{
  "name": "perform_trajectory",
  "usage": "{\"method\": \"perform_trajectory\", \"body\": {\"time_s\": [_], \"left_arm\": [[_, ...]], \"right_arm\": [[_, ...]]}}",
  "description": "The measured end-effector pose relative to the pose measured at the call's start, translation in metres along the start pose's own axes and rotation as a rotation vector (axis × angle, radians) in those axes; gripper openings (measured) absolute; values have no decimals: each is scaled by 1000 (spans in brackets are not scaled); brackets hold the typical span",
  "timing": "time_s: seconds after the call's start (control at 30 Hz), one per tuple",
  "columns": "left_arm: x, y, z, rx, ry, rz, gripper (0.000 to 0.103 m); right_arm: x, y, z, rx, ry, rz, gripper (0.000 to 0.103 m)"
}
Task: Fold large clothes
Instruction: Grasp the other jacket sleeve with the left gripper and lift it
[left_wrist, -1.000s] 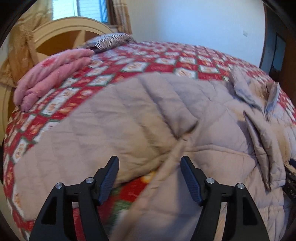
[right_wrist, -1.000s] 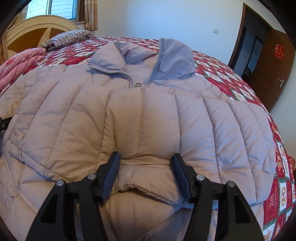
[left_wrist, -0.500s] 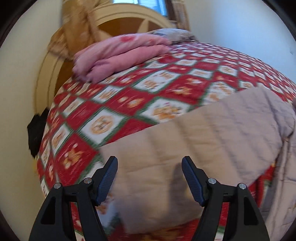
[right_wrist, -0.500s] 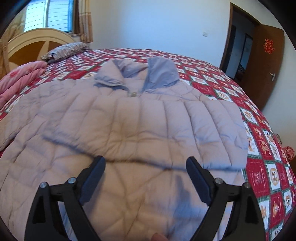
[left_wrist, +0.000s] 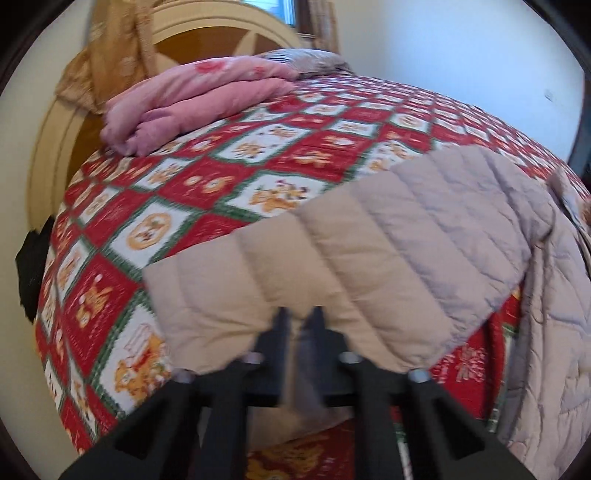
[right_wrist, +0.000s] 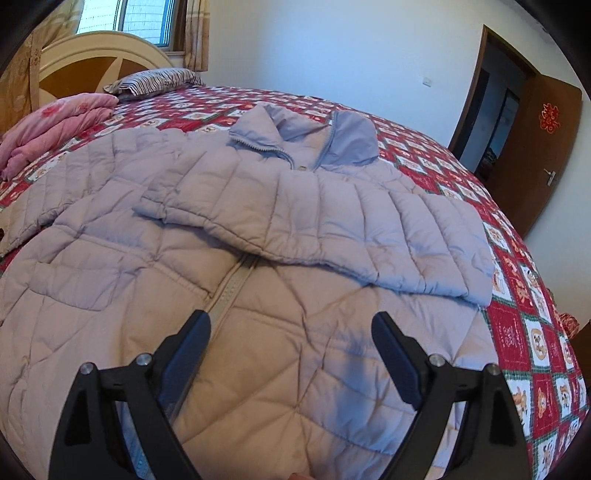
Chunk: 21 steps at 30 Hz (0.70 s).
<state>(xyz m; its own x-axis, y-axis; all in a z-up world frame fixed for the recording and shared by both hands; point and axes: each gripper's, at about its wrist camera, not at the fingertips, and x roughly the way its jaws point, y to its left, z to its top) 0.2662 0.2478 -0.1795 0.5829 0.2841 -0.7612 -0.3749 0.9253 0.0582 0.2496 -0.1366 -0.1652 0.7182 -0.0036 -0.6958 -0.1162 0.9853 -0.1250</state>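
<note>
- bedroom, bed with a red patchwork quilt (left_wrist: 207, 181)
- left gripper (left_wrist: 300, 325) jaws pinching the beige quilted jacket's sleeve cuff (left_wrist: 236, 295); sleeve runs toward upper right
- right gripper (right_wrist: 291, 354) jaws spread, nothing held, over the jacket's front (right_wrist: 280, 295)

The left gripper (left_wrist: 300, 325) is smeared by motion blur, so where its pads meet the jacket sleeve (left_wrist: 332, 273) is unclear. The jacket (right_wrist: 258, 295) runs off the right wrist view's lower edge (hem unseen), covering the bed (right_wrist: 532, 332) there.
</note>
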Motion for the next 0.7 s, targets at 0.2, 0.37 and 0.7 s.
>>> {"method": "perform_trajectory", "body": {"time_s": [0.2,0.37,0.7], "left_arm": [[-38,-16,13,51,-127,36,0],[-96,-42,37,108,-286,0,0],[-84,-16,41,-94,-193,-51,1]], "right_arm": [[-5,-6,-3,35,-12,9,91],[-12,-14,-2,65,-43,-1,91],[-21,-24,1,104,-62,15,91]]}}
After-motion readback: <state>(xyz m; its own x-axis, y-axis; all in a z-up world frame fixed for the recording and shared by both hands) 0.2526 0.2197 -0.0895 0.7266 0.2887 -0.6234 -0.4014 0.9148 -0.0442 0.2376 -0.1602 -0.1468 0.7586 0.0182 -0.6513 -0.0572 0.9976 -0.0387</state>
